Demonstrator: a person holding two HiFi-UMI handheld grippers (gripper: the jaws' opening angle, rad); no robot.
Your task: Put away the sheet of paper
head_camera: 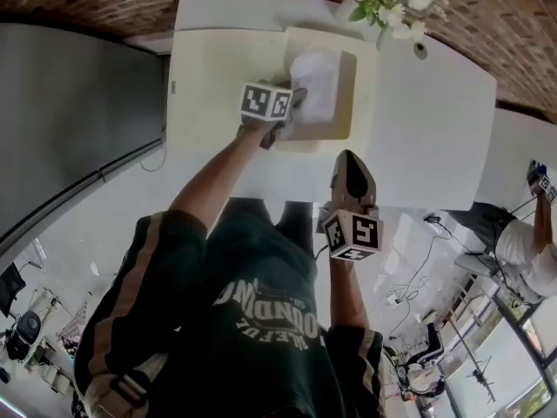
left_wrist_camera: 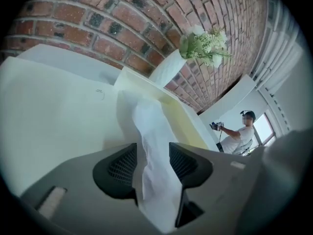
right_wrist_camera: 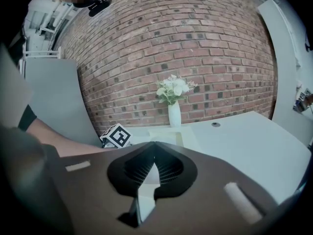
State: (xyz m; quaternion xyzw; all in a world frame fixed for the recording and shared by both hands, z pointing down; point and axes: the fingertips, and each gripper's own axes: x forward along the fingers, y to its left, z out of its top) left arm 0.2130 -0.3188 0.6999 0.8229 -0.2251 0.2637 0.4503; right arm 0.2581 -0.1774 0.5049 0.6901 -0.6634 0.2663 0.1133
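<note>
**Desk:** What's on your left side?

**Operator:** My left gripper (left_wrist_camera: 152,147) has its jaws standing wide. The sheet of paper (left_wrist_camera: 150,124) runs loosely up between the two black pads (left_wrist_camera: 121,166). I can't tell whether it brushes one of them, but neither presses on it. The far part of the sheet lies rumpled in the box (left_wrist_camera: 182,122).

**Desk:** And from the head view?

**Operator:** There the left gripper (head_camera: 289,122) sits at the near left corner of the cream box (head_camera: 365,94), with the sheet of paper (head_camera: 315,84) white inside it. The box rests on a cream board (head_camera: 218,77), and the board lies on the white table (head_camera: 435,120).

**Desk:** And the right side?

**Operator:** My right gripper (head_camera: 347,158) is over the near edge of the table, just short of the box. In its own view the right gripper (right_wrist_camera: 154,145) has its tips closed together with nothing between them; only the tabletop shows through the gap behind the tips.

**Desk:** What about the room?

**Operator:** A grey partition (head_camera: 70,120) stands on the left. A brick wall (right_wrist_camera: 205,38) runs behind the table. A white vase of flowers (right_wrist_camera: 173,112) stands at the back, beyond the box. To its right is a small round hole (right_wrist_camera: 215,124) in the tabletop. At the far right another person (left_wrist_camera: 239,133) is holding a gripper.
</note>
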